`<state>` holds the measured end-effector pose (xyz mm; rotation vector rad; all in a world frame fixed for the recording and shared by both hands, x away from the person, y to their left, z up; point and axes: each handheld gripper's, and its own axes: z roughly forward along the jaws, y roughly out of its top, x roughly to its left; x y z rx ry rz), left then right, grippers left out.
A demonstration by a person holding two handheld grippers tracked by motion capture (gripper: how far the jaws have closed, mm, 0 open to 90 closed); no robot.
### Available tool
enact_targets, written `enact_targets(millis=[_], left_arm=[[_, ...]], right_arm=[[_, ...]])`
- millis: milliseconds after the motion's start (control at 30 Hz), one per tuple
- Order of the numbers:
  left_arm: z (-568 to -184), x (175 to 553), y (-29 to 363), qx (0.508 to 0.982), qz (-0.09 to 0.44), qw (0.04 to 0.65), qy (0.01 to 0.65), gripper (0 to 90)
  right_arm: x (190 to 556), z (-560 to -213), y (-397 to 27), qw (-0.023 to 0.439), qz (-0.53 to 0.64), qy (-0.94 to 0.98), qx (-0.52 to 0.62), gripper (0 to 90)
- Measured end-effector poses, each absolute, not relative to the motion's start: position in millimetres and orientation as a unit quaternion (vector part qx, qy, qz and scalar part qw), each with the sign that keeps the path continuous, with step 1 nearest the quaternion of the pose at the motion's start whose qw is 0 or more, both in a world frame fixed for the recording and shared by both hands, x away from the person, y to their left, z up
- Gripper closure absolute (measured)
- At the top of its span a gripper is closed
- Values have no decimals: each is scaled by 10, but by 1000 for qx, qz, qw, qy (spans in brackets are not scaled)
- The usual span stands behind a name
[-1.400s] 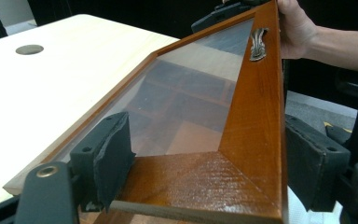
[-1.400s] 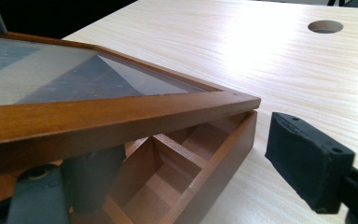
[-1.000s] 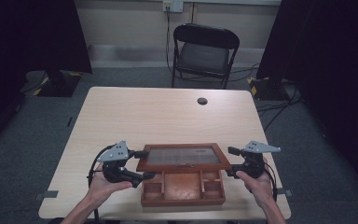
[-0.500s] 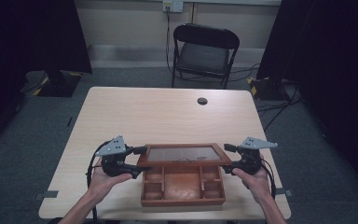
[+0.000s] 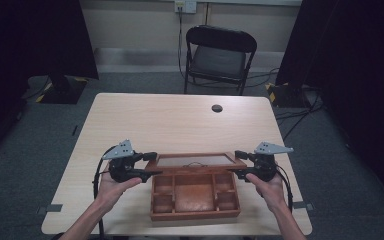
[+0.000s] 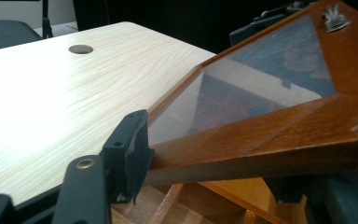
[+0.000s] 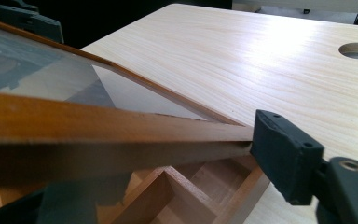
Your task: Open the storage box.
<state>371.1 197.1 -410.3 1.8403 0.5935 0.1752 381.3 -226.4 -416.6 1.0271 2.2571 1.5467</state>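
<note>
The left gripper (image 5: 147, 165) has just been closing its jaws on the left edge of the glass-paned lid (image 5: 196, 160); one pad presses on the wooden frame. The right gripper (image 5: 236, 163) has also been closing, and it clamps the right edge of the same lid. The lid stands half raised, tilted over the wooden box (image 5: 195, 195), whose compartments lie uncovered. The box rests at the near edge of the tabletop (image 5: 170, 120).
</note>
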Motion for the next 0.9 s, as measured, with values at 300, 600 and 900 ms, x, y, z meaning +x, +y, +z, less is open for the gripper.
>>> enact_targets(millis=[300,600,900], left_arm=[[-4109,3868,1930,790,72,553,253,454],[-4108,4054,1934,781,54,562,266,496],[-4080,4191,1937,784,59,555,272,545]], right_arm=[[3859,-4143,-2277,104,532,761,356,357],[3990,-4058,-2262,103,537,767,337,410],[4124,-4032,-2185,106,546,758,342,420]])
